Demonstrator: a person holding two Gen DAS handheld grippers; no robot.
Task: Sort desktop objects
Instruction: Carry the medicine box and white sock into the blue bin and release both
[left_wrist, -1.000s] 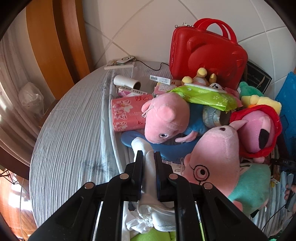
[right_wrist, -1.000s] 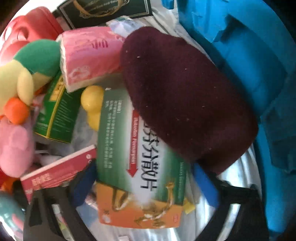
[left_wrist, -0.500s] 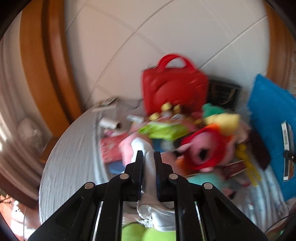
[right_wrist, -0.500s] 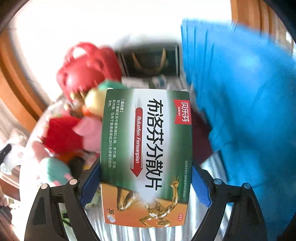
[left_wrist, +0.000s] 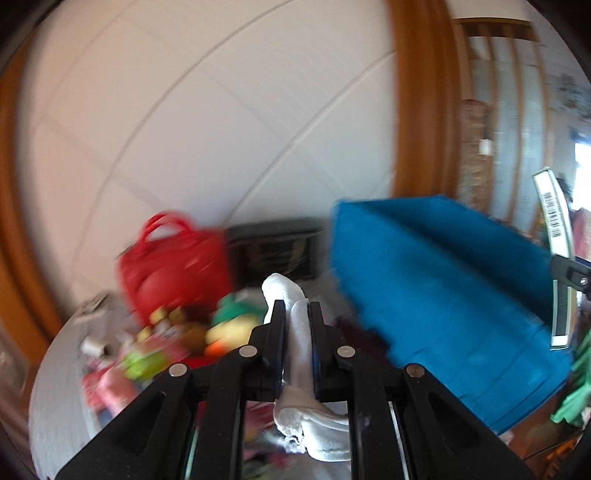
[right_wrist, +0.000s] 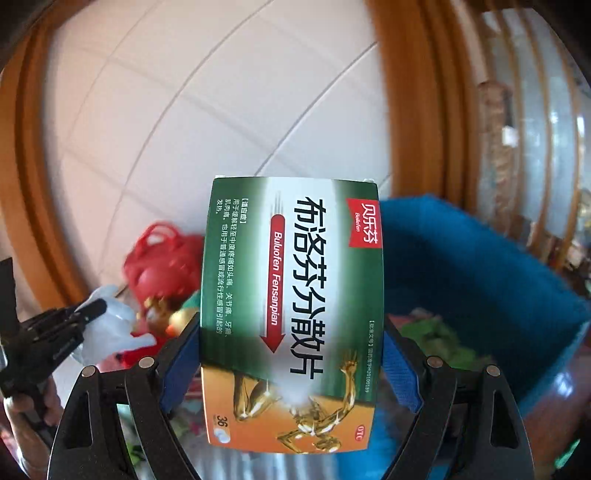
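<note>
- Left wrist view: left gripper (left_wrist: 297, 317) clamped nearly shut on a white, soft, rolled cloth item, perhaps a sock (left_wrist: 295, 332); pinched at mid-length, so one end pokes out past the fingertips and the rest sags below the jaws.
- Same view: held clear above the blurred heap of plush toys (left_wrist: 221, 328) beside a red plastic carry case (left_wrist: 173, 266); aimed toward a blue fabric storage bin (left_wrist: 443, 295), probably the drop spot for soft things.
- Right wrist view: right gripper (right_wrist: 291, 354) spread wide yet gripping a green and orange cardboard medicine box (right_wrist: 291, 314) across its width, blue pads (right_wrist: 181, 365) pressed on both long edges; printed face turned to the camera, box pointing forward.
- Same view: box raised over the bin (right_wrist: 480, 280), whose open mouth shows green contents; left tool and white cloth visible at the left edge.
- Judgement: both items lifted for carrying, neither yet sorted.
</note>
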